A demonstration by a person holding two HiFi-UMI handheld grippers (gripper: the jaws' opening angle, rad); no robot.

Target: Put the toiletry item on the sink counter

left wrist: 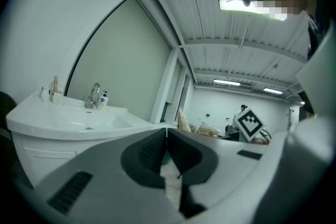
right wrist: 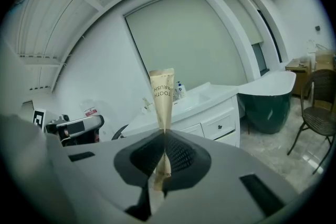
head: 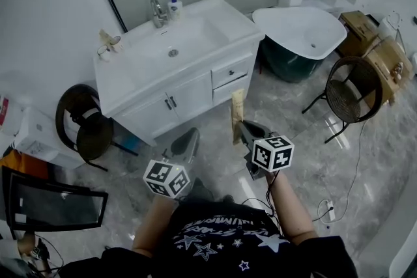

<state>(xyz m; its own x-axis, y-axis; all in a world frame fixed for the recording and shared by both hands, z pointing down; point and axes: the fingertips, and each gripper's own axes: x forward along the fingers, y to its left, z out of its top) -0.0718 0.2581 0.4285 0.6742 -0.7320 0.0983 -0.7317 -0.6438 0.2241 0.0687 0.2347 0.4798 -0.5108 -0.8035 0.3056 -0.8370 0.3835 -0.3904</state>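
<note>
Plainly, the right gripper has its jaws pressed together on a flat tan toothbrush pack, which stands upright with its upper part sticking out past the tips. In the head view the pack is in the air over the grey floor, in front of the right end of the white cabinet, well short of the counter and touching neither. The left gripper is just to its left, jaws closed tip to tip with nothing between them. On the counter, a tap and a soap bottle stand behind the basin, and cups sit at its left. A white tub and a dark chair stand to the right of the cabinet.
</note>
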